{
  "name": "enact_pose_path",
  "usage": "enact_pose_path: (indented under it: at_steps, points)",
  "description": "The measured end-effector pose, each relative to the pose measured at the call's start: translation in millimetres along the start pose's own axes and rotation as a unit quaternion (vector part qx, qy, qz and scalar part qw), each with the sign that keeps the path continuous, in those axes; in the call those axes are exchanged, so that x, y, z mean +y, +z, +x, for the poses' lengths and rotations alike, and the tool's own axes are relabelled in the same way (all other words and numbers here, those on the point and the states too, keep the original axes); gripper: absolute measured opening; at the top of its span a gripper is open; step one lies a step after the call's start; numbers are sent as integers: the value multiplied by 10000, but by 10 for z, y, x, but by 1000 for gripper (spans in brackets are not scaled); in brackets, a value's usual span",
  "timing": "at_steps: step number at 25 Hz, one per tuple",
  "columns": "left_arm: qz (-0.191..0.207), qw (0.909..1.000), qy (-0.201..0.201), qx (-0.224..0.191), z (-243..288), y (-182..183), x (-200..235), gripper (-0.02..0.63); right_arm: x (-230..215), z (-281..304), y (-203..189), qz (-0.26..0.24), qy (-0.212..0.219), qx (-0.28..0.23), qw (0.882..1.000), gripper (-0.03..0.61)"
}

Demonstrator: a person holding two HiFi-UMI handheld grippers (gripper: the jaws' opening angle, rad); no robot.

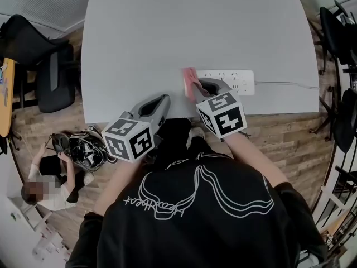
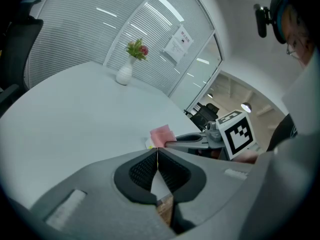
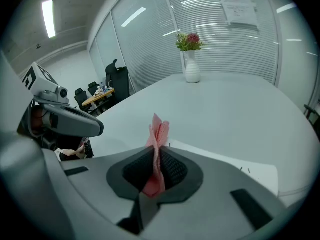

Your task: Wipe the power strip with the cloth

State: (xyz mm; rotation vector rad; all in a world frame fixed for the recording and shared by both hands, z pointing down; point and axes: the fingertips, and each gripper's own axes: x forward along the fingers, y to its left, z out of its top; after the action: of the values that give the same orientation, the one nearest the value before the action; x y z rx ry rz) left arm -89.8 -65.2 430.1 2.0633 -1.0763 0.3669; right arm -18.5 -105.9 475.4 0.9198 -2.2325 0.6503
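A white power strip [image 1: 231,81] lies near the front edge of the grey table [image 1: 184,32]. My right gripper [image 1: 202,86] is shut on a pink cloth [image 1: 189,83], which stands at the strip's left end. In the right gripper view the cloth [image 3: 160,131] sticks up out of the closed jaws of that gripper [image 3: 159,153], just over the power strip [image 3: 235,165]. My left gripper [image 1: 164,100] hovers at the table's front edge, left of the strip, shut with nothing in it. In the left gripper view that gripper [image 2: 157,152] points toward the cloth [image 2: 162,134].
The strip's cable [image 1: 287,84] runs right across the table. A white vase with flowers [image 3: 191,66] stands at the table's far end. Office chairs [image 1: 53,77] stand to the left and more chairs [image 1: 340,35] to the right. A person [image 1: 50,186] crouches on the wooden floor, lower left.
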Motion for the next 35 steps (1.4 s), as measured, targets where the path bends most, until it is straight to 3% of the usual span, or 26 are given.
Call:
enact_pose_path:
  at_steps: [21,35]
  points:
    - [99,9999,-77,-58,33,37,-178,14,-578,-388,-253,261,-503,49,9984,37]
    - [170,9997,-183,-23,70,30,-261,14,-1028,-716,-486,707,-902,16,9934,37]
